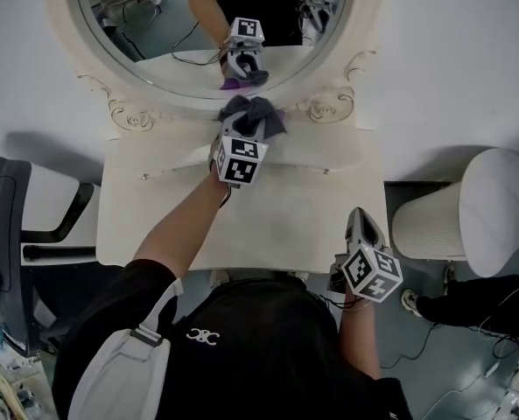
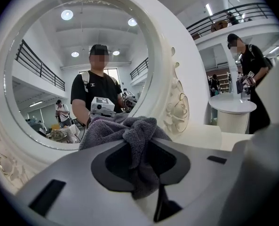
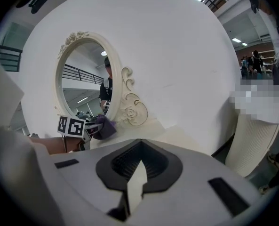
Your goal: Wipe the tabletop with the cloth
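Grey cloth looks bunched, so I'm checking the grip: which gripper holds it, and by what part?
The left gripper is shut on the dark grey terry cloth, pinching a gathered fold; the rest bulges out ahead. The right gripper holds nothing.

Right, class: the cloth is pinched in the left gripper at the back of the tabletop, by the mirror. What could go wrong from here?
1. The cloth is bunched in the left gripper, close to the mirror frame and its carved scrolls; a push further back could knock them.
2. Bunched like that, little of the cloth probably meets the tabletop, so strokes may leave patches unwiped.
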`<state>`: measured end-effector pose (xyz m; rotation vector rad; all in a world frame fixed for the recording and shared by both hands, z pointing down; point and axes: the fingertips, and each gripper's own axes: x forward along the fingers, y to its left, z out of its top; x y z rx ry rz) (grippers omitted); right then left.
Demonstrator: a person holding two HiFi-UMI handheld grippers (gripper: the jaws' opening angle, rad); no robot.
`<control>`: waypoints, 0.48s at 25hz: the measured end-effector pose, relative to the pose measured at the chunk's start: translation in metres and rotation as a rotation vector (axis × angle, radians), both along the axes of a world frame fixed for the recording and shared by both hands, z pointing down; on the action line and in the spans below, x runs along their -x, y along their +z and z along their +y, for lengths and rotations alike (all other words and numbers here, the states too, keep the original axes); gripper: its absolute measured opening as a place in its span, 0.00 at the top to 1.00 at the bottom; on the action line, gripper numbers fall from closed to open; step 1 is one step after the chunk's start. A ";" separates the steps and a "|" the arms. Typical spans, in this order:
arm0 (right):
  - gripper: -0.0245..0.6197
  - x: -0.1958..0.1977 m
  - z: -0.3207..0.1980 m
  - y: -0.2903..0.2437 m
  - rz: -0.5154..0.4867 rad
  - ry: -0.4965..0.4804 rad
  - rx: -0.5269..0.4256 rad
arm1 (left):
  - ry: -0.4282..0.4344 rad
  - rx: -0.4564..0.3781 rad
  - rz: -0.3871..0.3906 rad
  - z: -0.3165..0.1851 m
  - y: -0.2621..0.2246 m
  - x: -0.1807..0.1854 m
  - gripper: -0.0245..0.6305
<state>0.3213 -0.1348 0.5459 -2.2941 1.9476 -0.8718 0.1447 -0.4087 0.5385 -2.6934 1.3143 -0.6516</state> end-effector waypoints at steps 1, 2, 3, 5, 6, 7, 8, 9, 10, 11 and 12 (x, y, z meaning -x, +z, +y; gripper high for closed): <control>0.95 -0.010 -0.002 -0.001 0.004 -0.005 -0.006 | 0.005 -0.010 -0.001 0.002 0.000 -0.009 0.81; 0.95 -0.020 -0.004 -0.003 0.008 -0.010 -0.010 | 0.011 -0.018 -0.003 0.005 0.001 -0.018 0.81; 0.95 -0.031 -0.007 -0.004 0.013 -0.016 -0.012 | 0.018 -0.021 -0.007 0.008 0.003 -0.027 0.81; 0.95 -0.050 -0.011 -0.007 0.017 -0.030 -0.016 | 0.029 -0.012 -0.015 0.011 0.009 -0.047 0.81; 0.95 -0.058 -0.012 -0.010 0.017 -0.037 -0.020 | 0.028 -0.002 -0.016 0.012 0.013 -0.056 0.81; 0.95 -0.065 -0.013 -0.012 0.016 -0.043 -0.023 | 0.021 0.008 -0.012 0.012 0.015 -0.064 0.81; 0.95 -0.073 -0.014 -0.013 0.016 -0.047 -0.028 | 0.012 0.016 -0.005 0.011 0.016 -0.071 0.81; 0.95 -0.080 -0.014 -0.014 0.015 -0.051 -0.031 | 0.004 0.022 0.001 0.011 0.017 -0.078 0.81; 0.95 -0.087 -0.014 -0.014 0.015 -0.055 -0.032 | 0.000 0.024 0.004 0.011 0.016 -0.085 0.81; 0.95 -0.093 -0.014 -0.014 0.014 -0.059 -0.031 | 0.001 0.022 0.005 0.012 0.015 -0.093 0.81; 0.95 -0.099 -0.013 -0.013 0.012 -0.063 -0.027 | 0.007 0.018 0.007 0.013 0.012 -0.101 0.81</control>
